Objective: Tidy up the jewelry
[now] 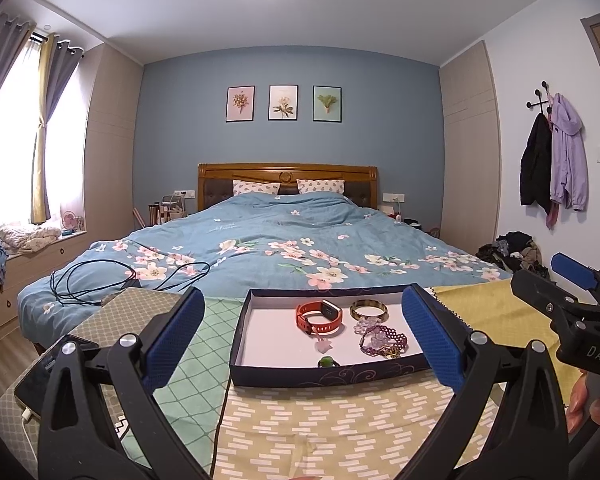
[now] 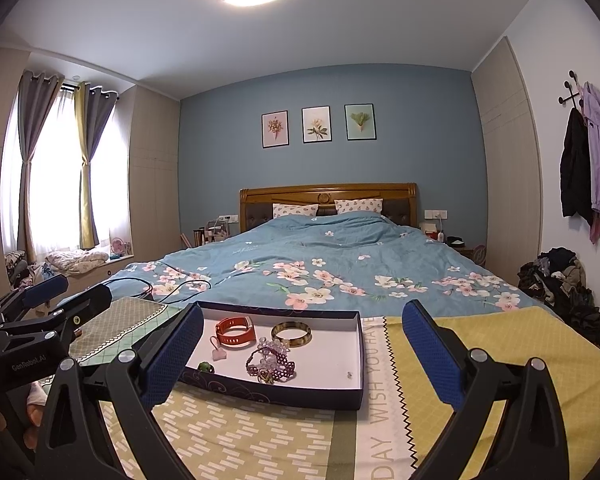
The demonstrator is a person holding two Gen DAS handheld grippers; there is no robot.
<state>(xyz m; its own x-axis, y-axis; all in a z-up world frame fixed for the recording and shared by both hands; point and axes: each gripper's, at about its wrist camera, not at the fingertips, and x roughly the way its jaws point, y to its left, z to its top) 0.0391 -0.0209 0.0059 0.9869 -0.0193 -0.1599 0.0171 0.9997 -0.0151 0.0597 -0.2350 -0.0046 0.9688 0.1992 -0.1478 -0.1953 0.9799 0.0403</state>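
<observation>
A shallow dark-blue box [image 1: 332,376] with a white floor sits on patterned cloths at the foot of the bed. Inside lie a red watch [image 1: 320,316], a gold-brown bangle [image 1: 368,309], purple beaded bracelets [image 1: 380,340], a pink pendant [image 1: 323,345] and a green ring [image 1: 327,361]. My left gripper [image 1: 304,340] hovers just in front of the box, open and holding nothing. In the right wrist view the box [image 2: 268,392] lies left of centre with the watch [image 2: 235,332], bangle [image 2: 291,334] and bracelets [image 2: 270,362]. My right gripper [image 2: 302,360] is open and holds nothing.
A phone [image 1: 36,384] on a charging lead lies at the left edge, and black cables [image 1: 112,280] trail over the floral duvet. A yellow cloth [image 2: 500,340] spreads right of the box. Clothes [image 2: 560,280] are piled on the floor at right. A hand [image 1: 592,404] holds the right gripper.
</observation>
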